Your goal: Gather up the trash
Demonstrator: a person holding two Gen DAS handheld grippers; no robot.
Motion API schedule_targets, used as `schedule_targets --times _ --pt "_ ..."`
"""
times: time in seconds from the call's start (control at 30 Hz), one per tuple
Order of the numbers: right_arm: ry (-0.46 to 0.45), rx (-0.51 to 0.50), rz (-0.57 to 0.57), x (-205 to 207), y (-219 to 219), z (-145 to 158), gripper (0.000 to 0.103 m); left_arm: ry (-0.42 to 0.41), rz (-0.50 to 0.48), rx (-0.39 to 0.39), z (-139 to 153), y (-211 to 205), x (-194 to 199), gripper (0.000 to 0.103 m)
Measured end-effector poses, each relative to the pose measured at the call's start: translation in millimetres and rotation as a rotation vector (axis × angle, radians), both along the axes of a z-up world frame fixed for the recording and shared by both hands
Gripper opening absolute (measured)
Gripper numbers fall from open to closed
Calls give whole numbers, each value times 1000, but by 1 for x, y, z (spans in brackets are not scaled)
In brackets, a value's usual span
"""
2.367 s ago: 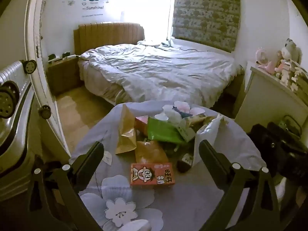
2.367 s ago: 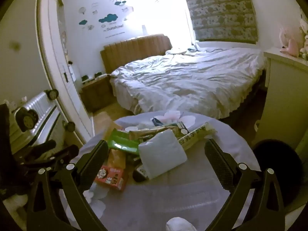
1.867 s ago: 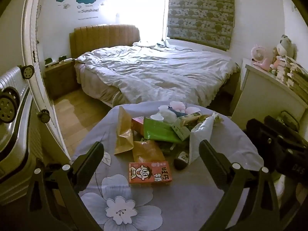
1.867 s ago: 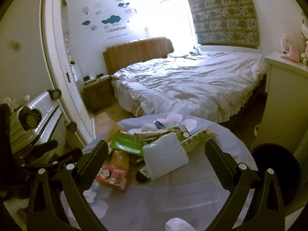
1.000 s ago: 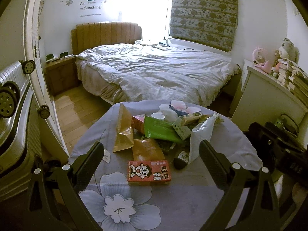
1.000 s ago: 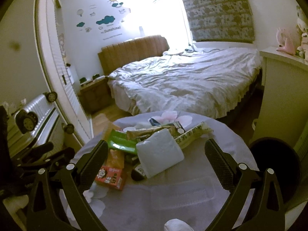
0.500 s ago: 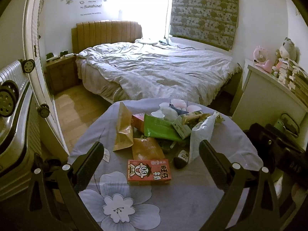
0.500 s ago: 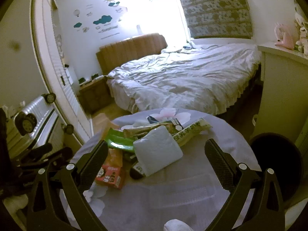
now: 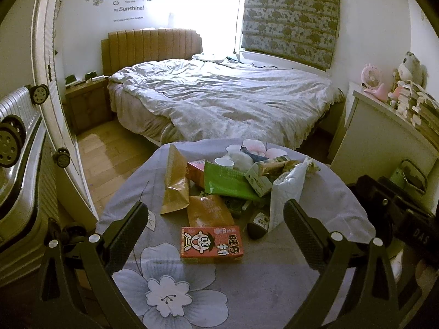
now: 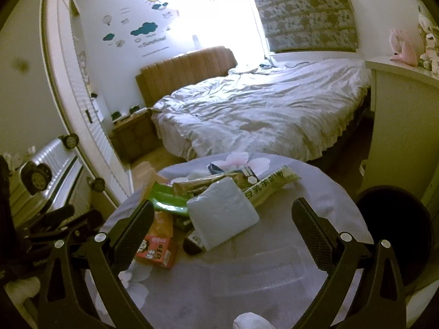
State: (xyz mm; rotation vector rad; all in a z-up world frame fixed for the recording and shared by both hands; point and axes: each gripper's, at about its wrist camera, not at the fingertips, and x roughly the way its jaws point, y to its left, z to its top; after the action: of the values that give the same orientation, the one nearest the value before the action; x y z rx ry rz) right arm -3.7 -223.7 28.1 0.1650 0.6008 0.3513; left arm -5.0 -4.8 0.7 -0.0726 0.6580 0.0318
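Observation:
A pile of trash lies on a round table with a grey flowered cloth (image 9: 247, 288). It holds a red carton (image 9: 211, 244), an orange packet (image 9: 208, 211), a brown paper bag (image 9: 175, 183), a green packet (image 9: 227, 183) and a white padded pouch (image 9: 286, 194). My left gripper (image 9: 215, 213) is open and empty, hovering over the table's near side, the carton between its fingers. My right gripper (image 10: 222, 213) is open and empty above the same pile; the white pouch (image 10: 222, 213), the carton (image 10: 156, 252) and a long wrapper (image 10: 270, 185) show there.
A black round bin (image 10: 395, 235) stands right of the table. A bed (image 9: 219, 101) lies beyond. A silver suitcase (image 9: 16, 164) stands at the left and a white cabinet (image 9: 384, 142) at the right. The other gripper (image 9: 397, 213) shows at the right edge.
Both grippers drifted only slightly over the table and stayed open. The trash has not moved.

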Motion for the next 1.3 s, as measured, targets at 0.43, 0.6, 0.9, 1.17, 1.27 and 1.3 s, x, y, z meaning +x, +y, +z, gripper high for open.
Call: schedule_targets --times 0.43,0.6,0.9,1.17,1.27,1.3 --pt "5 2 -6 1 -5 -2 99 2 0 0 -1 -1 0 98" --pt "8 4 -12 0 -8 -5 99 4 0 0 -2 -2 0 98" --pt "19 -3 -12 2 -11 -12 99 23 0 -26 -15 7 4 98" --pt "71 -102 95 26 7 -31 99 49 15 -187 -52 83 36 98" --pt "96 -163 165 45 26 -43 99 90 1 -231 -66 105 61 98" --pt "98 -185 184 49 32 -48 99 95 -12 -234 -71 110 71 98"
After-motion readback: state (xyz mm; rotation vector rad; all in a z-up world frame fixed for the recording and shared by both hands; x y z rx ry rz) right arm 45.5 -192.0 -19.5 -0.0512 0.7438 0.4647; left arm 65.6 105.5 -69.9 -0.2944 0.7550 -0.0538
